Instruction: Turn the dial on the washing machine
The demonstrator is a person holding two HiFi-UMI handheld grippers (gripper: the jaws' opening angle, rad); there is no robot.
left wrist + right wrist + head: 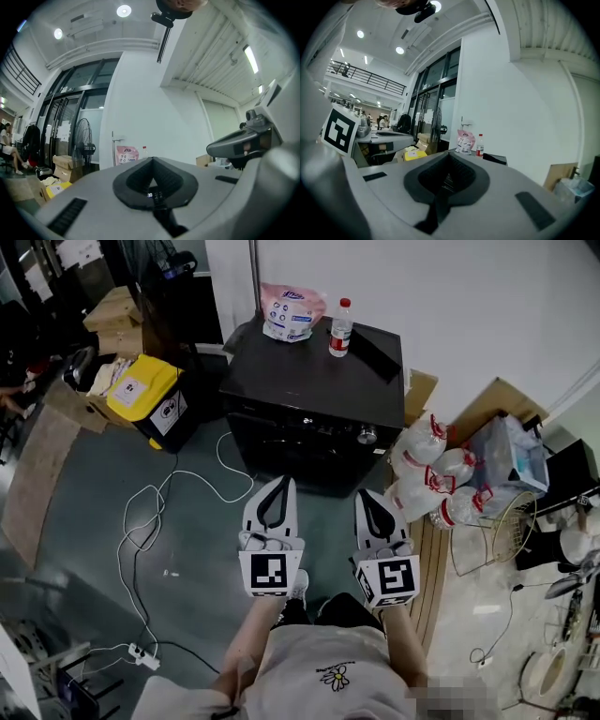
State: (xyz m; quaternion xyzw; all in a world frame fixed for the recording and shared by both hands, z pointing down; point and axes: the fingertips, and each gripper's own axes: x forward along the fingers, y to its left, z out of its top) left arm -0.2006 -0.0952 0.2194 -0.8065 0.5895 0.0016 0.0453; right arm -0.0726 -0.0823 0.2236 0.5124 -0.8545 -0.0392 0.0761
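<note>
1. Left gripper (151,160) (283,482): jaws closed tip to tip, nothing between them; marker cube (272,573) at the end nearer the person.
2. Right gripper (450,154) (367,495): jaws likewise pressed together, empty; level with the left gripper and apart from it.
3. Both grippers over the grey floor (84,549), pointed toward the washing machine, in contact with nothing.
4. Washing machine (309,381): black, against the white wall, just ahead of both grippers.
5. Dial (367,435): silver knob at the right end of the machine's front panel, nearer the right gripper, untouched.
6. On the machine top: pink bag (291,310) at the back left; clear bottle (341,327) with red cap, upright, just to the bag's right.
7. Left of the machine: yellow bin (150,395), cardboard boxes (112,320) behind it.
8. Right of the machine: cluster of plastic jugs (431,474) with red handles; wire basket (492,531) beside them.
9. Across the floor at left: white cable (118,563) in loose loops, down to a power strip (143,657).
</note>
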